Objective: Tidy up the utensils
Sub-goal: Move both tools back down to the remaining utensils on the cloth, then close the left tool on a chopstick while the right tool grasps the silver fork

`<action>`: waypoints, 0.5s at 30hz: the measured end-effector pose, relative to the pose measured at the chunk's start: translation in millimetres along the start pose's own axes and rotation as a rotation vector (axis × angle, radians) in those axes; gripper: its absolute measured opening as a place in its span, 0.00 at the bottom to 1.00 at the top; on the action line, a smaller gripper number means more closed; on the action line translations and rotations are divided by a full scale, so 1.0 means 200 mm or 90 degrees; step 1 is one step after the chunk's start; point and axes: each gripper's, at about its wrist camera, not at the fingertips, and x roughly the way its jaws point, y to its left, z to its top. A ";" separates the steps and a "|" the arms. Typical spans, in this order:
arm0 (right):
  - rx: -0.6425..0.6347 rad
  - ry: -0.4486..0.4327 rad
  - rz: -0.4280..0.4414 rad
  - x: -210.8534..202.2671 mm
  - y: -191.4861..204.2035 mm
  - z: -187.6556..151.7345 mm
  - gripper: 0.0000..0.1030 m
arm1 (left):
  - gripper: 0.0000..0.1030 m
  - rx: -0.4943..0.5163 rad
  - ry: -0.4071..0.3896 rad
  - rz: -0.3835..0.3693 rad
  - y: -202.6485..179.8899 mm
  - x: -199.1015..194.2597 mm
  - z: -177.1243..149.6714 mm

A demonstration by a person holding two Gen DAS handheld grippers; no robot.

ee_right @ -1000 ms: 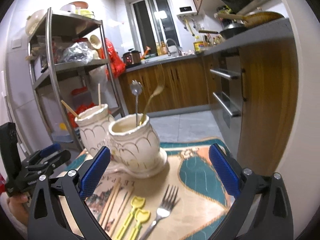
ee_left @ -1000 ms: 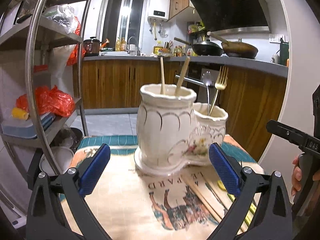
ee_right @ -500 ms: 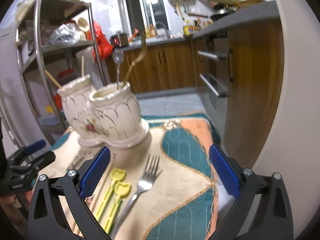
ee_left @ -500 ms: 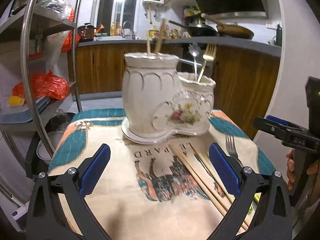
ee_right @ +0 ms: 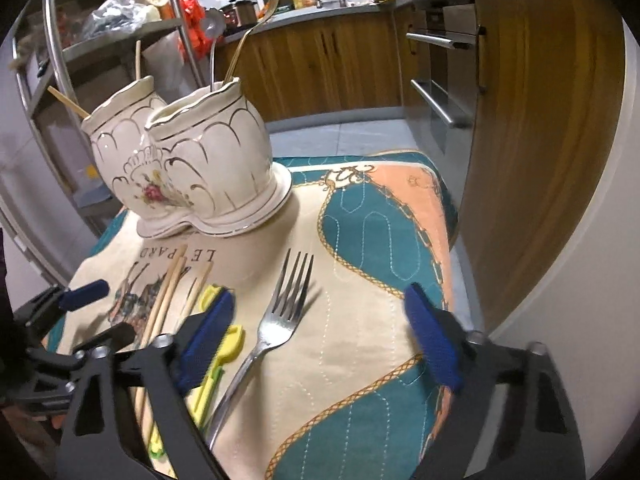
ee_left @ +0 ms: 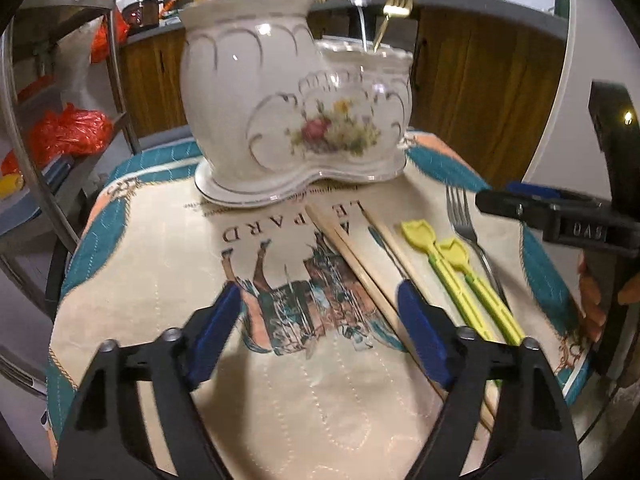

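Left hand-held gripper point(ee_left: 318, 326) hovers over the printed cloth point(ee_left: 160, 264), jaws apart with nothing gripped; they have just been narrowing. One chopstick passes under its right pad. Behind it, a white two-pot holder point(ee_left: 288, 92) stands on the worktop cloth with chopsticks in the tall pot, a spoon and gold fork point(ee_left: 394, 4) in the low one. Lying loose before the holder, left to right: wooden chopsticks point(ee_left: 352, 256), two yellow picks point(ee_left: 460, 272), a steel fork point(ee_left: 466, 224). Right hand-held gripper point(ee_right: 320, 328) is poised above the steel fork, released, nothing grasped, jaws also just narrowing. Cabinets point(ee_right: 520, 120) rise at right.
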 end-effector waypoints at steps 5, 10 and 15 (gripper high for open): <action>-0.023 0.029 0.021 0.05 0.03 0.02 0.56 | 0.66 0.008 0.021 -0.014 -0.03 0.03 -0.01; -0.029 0.056 0.049 0.11 0.05 0.05 0.46 | 0.38 0.025 0.025 -0.024 -0.06 0.03 -0.01; -0.014 0.076 0.071 0.18 0.02 0.08 0.39 | 0.17 0.044 0.026 -0.031 -0.07 0.03 0.01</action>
